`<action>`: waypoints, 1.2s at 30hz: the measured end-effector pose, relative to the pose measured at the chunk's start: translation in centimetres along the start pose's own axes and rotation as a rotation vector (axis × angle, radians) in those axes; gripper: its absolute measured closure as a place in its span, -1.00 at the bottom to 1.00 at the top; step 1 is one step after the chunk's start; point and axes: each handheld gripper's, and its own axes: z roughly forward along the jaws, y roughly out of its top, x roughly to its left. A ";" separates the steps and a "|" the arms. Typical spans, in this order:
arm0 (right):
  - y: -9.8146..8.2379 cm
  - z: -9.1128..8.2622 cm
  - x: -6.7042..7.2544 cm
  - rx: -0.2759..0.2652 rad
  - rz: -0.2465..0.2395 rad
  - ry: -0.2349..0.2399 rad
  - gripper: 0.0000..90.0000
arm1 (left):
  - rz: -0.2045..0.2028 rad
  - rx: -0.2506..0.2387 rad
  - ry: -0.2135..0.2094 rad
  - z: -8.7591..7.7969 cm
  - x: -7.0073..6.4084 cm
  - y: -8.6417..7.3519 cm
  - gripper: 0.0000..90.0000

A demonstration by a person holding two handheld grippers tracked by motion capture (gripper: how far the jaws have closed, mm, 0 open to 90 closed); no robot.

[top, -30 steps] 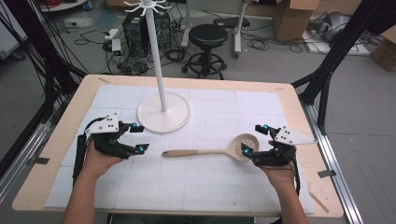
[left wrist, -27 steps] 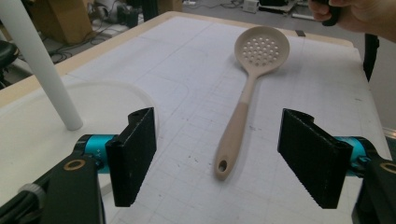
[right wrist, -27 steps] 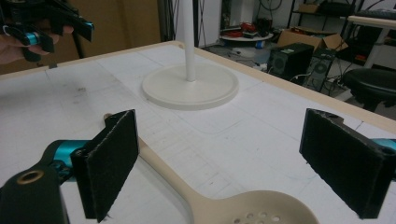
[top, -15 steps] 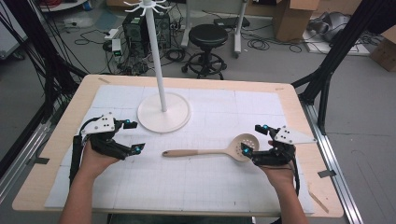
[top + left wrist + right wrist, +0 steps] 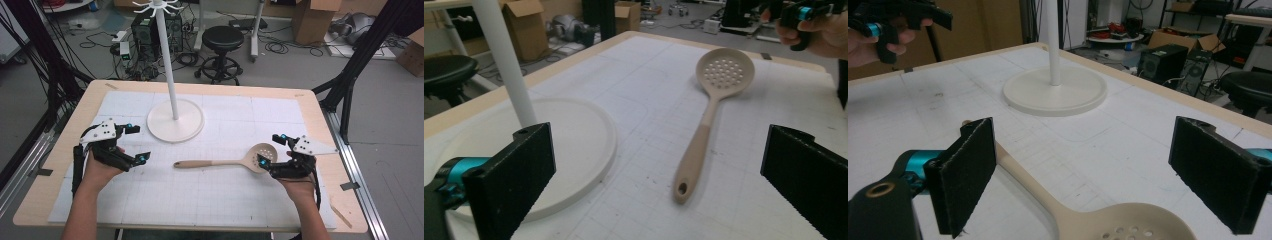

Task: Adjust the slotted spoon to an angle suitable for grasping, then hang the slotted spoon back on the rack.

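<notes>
High view: slotted spoon (image 5: 235, 161) flat on the table (image 5: 310, 105), bowl between the right gripper (image 5: 274, 154) jaws, wide open, untouched; left gripper (image 5: 136, 144) jaws just opened wide, empty, near stand base (image 5: 175, 120).

A wooden table (image 5: 320, 107) carries a white mat (image 5: 230, 200), stand base (image 5: 175, 121) and slotted spoon (image 5: 227, 162).

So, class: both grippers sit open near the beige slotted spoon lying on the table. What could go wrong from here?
1. The right gripper straddles the beige slotted spoon at its round bowl; the pads may slip off.
2. The left gripper, whose jaws have just been opening, is near the white stand's round base and could knock it.
</notes>
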 end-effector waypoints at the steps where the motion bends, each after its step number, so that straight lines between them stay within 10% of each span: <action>1: 0.0 0.0 0.0 0.001 0.003 0.000 -0.75 | -0.003 -0.003 -0.004 -0.1 0.0 0.0 -0.96; 21: 2.8 3.6 0.3 0.089 -0.039 0.081 -0.75 | -0.010 -0.035 0.022 -1.3 0.7 0.2 -0.96; 36: 3.6 12.0 2.5 0.379 -0.127 0.280 -0.75 | 0.008 -0.035 0.022 -1.3 0.5 0.3 -0.96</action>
